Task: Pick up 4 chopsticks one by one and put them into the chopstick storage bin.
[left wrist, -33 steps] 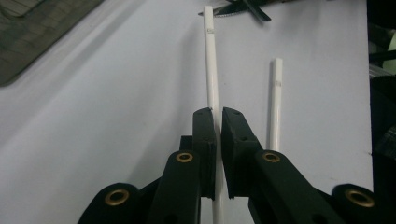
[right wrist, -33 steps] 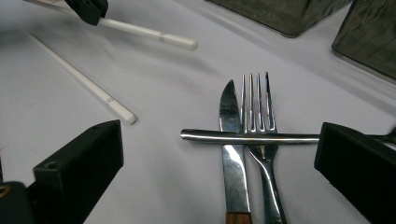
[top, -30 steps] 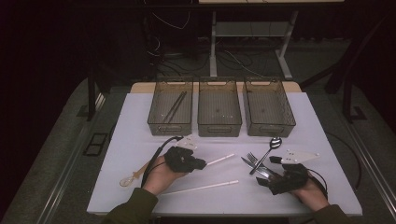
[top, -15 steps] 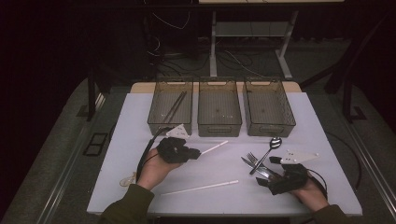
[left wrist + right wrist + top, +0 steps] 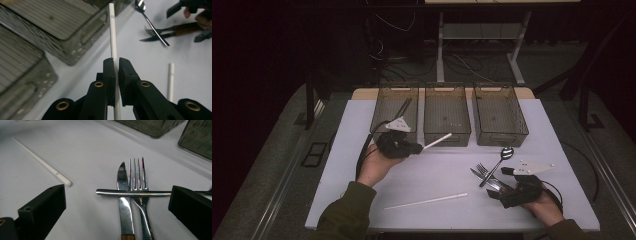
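White chopstick (image 5: pixel 113 37) is clamped between the left gripper (image 5: pixel 414 148) jaws, closed tight on it; the stick runs out past the tips toward the front wall of the middle bin (image 5: pixel 447 114), held above the table (image 5: pixel 362 120). Left gripper view shows the pinch itself, pads flush on both sides, with printing near the far end of the stick; the high view gives only the stick poking out to the right of the hand. Second chopstick (image 5: pixel 426 201) lies flat on the table near the front edge, well apart from both hands. Right gripper (image 5: pixel 117 202) sits low with jaws spread wide, holding nothing; knife (image 5: pixel 125 205) and fork (image 5: pixel 138 195) lie side by side between them, spoon (image 5: pixel 499 160) handle crossing on top. Left bin (image 5: pixel 396 107) already holds dark sticks; right bin (image 5: pixel 499 114) stands beside the middle one. Open tabletop lies between the two hands.
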`<state>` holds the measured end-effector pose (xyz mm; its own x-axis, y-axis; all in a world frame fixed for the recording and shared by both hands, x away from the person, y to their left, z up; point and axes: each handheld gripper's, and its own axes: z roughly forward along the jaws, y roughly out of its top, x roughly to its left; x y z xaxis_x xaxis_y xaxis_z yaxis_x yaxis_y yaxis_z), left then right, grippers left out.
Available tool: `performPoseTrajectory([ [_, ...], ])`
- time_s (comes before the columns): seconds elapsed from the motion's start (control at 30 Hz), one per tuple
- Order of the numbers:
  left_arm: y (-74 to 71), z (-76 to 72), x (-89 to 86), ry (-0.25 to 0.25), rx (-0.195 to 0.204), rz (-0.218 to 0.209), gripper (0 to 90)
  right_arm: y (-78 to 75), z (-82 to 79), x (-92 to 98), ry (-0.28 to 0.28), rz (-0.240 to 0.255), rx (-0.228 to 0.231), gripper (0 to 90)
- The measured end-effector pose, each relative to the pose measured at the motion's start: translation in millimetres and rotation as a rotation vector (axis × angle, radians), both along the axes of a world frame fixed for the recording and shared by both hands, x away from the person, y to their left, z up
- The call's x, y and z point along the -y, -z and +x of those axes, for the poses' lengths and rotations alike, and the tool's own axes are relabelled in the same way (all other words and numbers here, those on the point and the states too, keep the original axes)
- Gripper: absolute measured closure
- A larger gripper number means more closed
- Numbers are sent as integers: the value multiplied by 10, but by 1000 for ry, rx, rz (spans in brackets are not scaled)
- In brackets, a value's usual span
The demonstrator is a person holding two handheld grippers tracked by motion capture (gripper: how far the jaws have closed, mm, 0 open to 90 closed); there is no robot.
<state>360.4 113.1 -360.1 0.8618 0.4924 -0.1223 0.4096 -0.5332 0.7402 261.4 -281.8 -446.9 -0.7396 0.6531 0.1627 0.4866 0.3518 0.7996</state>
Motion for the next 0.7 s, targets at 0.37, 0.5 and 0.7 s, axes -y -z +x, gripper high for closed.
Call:
performPoseTrajectory([
  [0.37, -239, 485, -143, -103, 27, 23, 843, 1, 11, 8, -4, 3, 16, 14],
  [0.5, -237, 694, -140, -146, 37, 59, 843, 0, 10, 10, -1, 4, 14, 14],
  [0.7, -201, 1027, -168, -213, 52, 90, 843, -6, 8, 15, -2, 10, 14, 15],
])
